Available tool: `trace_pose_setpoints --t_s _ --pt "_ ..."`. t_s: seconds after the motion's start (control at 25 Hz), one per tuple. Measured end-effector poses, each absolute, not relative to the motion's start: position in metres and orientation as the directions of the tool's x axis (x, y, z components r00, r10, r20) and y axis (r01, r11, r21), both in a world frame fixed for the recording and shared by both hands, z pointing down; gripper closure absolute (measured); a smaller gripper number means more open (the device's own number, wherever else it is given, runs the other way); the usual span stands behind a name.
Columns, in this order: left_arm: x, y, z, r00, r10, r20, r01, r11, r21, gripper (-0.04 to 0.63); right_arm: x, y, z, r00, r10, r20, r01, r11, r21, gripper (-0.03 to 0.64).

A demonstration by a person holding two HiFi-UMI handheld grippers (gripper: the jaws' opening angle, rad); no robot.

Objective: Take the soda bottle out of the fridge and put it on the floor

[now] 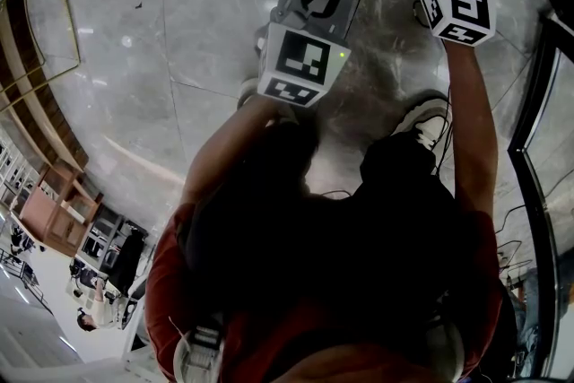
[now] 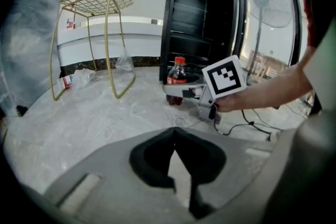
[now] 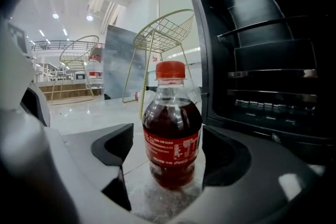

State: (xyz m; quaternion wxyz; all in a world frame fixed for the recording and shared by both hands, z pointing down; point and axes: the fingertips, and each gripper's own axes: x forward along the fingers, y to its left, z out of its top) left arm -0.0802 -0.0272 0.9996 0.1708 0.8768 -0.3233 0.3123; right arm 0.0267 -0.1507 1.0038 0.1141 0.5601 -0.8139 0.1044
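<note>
Right gripper view: the soda bottle [image 3: 172, 134] stands upright at frame centre on the pale marble floor [image 3: 79, 115]. It has a red cap and a red label, with dark drink inside.
State of right gripper [image 3: 168, 143]: open, with one jaw on each side of the bottle's lower body. There is a clear gap at the jaw on the left of the frame. The jaw on the right sits very close to the bottle, and whether it touches cannot be told.
Place of fridge [image 3: 273, 60]: black, filling the right half of the frame, door open and wire shelves showing. The bottle is outside it, just beside its lower front edge.
Left gripper view: the left gripper [image 2: 175, 131] is at bottom centre, jaws closed tip to tip with nothing between them, over bare floor.
Bottle from that side: mid-frame, on the floor at the foot of the fridge. The right gripper reaches it from the right, carried by a bare hand [image 2: 231, 105].
Surroundings: a gold wire chair [image 2: 100, 0] at upper left, a standing fan [image 2: 273, 8] at upper right, and a cable [image 2: 252, 126] on the floor at right.
Head view: the left gripper is at top centre and the right at the top right edge, well apart. A white shoe [image 1: 429, 117] is on the floor right of centre.
</note>
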Motion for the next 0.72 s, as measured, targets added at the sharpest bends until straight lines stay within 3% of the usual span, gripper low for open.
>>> trace_pose_setpoints --t_s 0.16,0.72 --pt "-0.080 -0.026 1.000 0.598 -0.457 0.659 -0.672 -0.734 0.101 0.595 0.024 -0.150 1.002 -0.360 -0.888 0.287 -0.931 0.359 -0.058 0.149" --pt "-0.079 -0.027 0.997 0.596 -0.464 0.656 -0.674 -0.733 0.093 0.595 0.029 -0.143 0.993 -0.360 -0.894 0.266 -0.933 0.351 -0.083 0.144"
